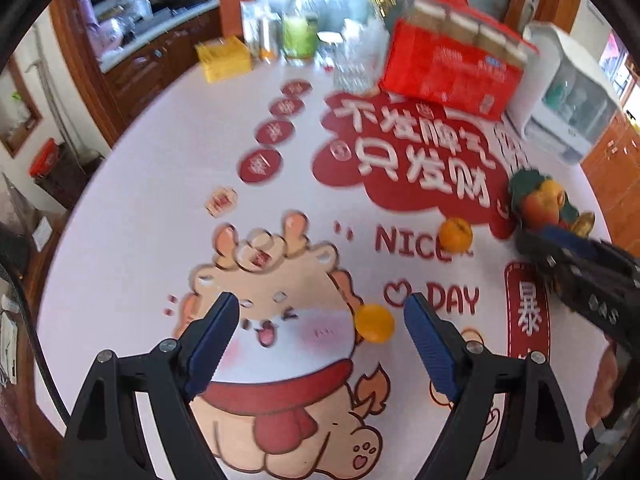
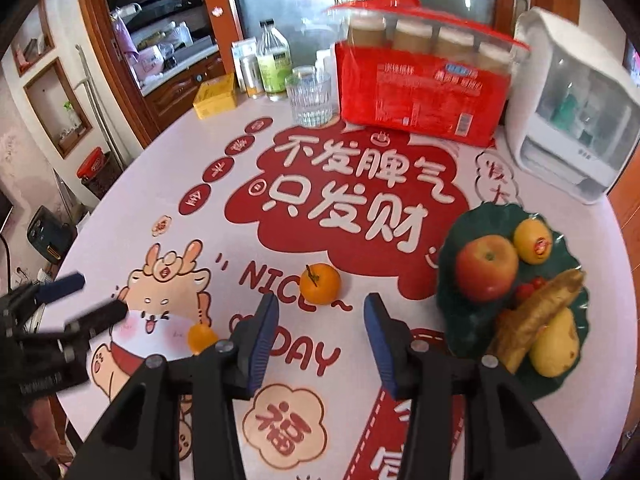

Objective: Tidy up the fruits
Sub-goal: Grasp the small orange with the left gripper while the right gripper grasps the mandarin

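Green plate (image 2: 472, 236), landmark: holds an apple (image 2: 486, 267), a lemon (image 2: 532, 241), a pear (image 2: 556, 346) and a long brown root (image 2: 536, 318) lying with its long axis slanting away to the right. Left of the plate on the tablecloth (image 2: 200, 184): one orange (image 2: 320, 284), stem up; farther left, a smaller orange (image 1: 375, 323). My left gripper (image 1: 320, 316) and right gripper (image 2: 320, 312) both gape, holding nothing.

tablecloth (image 2: 168, 184) reads "不发脾气 只发财", "nice day", "福".
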Demonstrator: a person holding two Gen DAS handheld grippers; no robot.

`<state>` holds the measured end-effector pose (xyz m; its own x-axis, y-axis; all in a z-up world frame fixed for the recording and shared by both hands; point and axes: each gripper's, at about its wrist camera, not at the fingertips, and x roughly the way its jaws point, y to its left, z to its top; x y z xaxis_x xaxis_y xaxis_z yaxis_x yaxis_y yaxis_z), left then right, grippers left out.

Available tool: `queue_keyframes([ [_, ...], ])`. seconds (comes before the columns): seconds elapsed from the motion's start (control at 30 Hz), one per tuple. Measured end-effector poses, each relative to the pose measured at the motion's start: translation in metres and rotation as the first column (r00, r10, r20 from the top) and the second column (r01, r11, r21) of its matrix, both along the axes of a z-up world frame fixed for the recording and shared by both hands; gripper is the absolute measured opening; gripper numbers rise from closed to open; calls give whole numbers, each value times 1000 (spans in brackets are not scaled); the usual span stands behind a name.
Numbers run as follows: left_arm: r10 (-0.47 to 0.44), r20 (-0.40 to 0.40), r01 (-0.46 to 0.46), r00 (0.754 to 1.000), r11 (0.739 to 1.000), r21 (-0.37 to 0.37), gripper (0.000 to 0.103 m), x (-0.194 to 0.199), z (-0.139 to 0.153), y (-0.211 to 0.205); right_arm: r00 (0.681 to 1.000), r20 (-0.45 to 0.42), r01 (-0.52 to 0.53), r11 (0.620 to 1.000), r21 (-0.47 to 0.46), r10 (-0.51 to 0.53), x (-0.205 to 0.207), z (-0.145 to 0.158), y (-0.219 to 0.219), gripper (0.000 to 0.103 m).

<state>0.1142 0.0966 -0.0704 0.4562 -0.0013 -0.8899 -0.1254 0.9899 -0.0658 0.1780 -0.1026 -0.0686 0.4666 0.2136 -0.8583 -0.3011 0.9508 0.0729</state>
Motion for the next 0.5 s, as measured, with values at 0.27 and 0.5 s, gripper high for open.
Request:
queue_keyframes([
  [0.27,-79,-114,74,990,996,-49,81,17,-51,-23,995,-92,26,999,26,-23,28,-45,5,45],
  [0.5,-112,-147,101,983,992,-80,65,26,-74,-38,994,-110,15,1000,4,-14,40,-72,15,45],
])
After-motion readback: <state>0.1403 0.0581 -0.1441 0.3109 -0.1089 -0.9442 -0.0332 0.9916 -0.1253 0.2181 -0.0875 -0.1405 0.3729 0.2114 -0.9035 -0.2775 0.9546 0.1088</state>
